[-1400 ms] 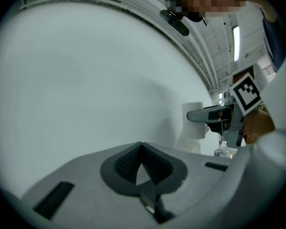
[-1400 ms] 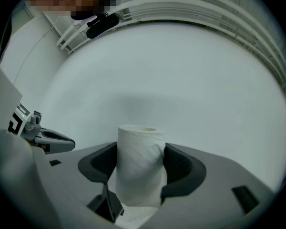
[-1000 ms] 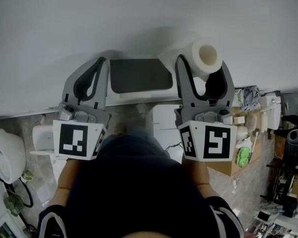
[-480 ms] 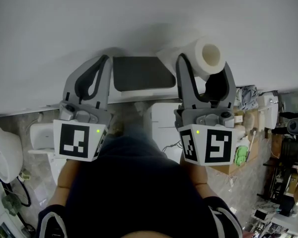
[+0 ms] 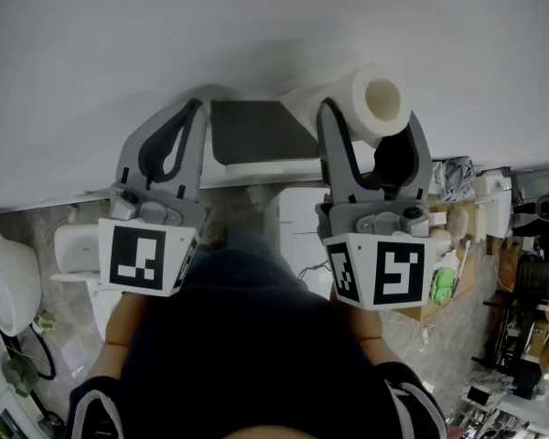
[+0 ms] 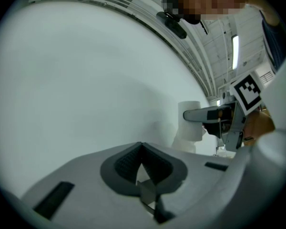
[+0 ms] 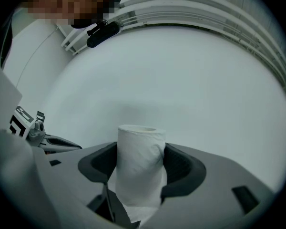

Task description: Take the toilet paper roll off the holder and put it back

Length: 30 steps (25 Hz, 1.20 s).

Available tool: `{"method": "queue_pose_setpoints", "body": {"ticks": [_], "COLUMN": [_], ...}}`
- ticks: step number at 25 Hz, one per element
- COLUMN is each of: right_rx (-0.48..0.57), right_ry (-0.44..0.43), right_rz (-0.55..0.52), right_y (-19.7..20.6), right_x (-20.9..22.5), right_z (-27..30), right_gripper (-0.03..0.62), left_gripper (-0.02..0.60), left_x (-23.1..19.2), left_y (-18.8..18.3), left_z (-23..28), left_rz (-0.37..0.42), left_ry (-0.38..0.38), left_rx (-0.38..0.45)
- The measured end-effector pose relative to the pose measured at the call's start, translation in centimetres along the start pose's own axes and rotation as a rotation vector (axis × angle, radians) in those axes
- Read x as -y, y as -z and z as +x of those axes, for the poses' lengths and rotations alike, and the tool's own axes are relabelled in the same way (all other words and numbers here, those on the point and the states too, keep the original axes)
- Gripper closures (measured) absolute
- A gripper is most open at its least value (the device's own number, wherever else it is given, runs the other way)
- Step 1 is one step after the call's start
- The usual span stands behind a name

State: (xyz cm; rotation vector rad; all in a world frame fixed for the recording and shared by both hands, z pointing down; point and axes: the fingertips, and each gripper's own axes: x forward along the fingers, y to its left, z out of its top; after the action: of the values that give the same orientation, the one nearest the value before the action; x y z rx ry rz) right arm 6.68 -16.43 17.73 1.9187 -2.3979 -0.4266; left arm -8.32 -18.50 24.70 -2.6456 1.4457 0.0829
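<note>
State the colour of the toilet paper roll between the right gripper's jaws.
White; the toilet paper roll shows best in the right gripper view.

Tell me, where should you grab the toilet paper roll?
Grip the toilet paper roll across its round middle, one jaw on each curved side, as the right gripper does. Its end shows a hollow core, so the soft curved body likely grips better.

holder end behind right tool
</note>
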Motion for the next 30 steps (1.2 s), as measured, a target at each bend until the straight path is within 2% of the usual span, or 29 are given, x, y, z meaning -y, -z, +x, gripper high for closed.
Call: {"method": "queue_pose_setpoints", "body": {"ticks": [12,25,30], "right_rx": [0.005,0.009,0.006], "right_ry": [-0.06,-0.084,-0.098], "right_rz": [0.005,0.02,0.032], "right_y": [-0.1,0.3,0.8], "right_x": [-2.1,-3.1,-3.4], "right_z": [0.4,0.7,0.9], "right_gripper": [0.289,0.289,0.289], "left_gripper": [0.581,0.581,0.581], "left_x": [0.1,-0.2,-0.5], "left_y": [0.0,0.1,-0.1], "left_z": [-0.6,-1.3,-1.5], "left_rz": [-0.019,-0.024,0.011], "left_ry": [-0.009,-0.029,-0.043], "left_rx": [-0.028,-0.032,-0.007]}}
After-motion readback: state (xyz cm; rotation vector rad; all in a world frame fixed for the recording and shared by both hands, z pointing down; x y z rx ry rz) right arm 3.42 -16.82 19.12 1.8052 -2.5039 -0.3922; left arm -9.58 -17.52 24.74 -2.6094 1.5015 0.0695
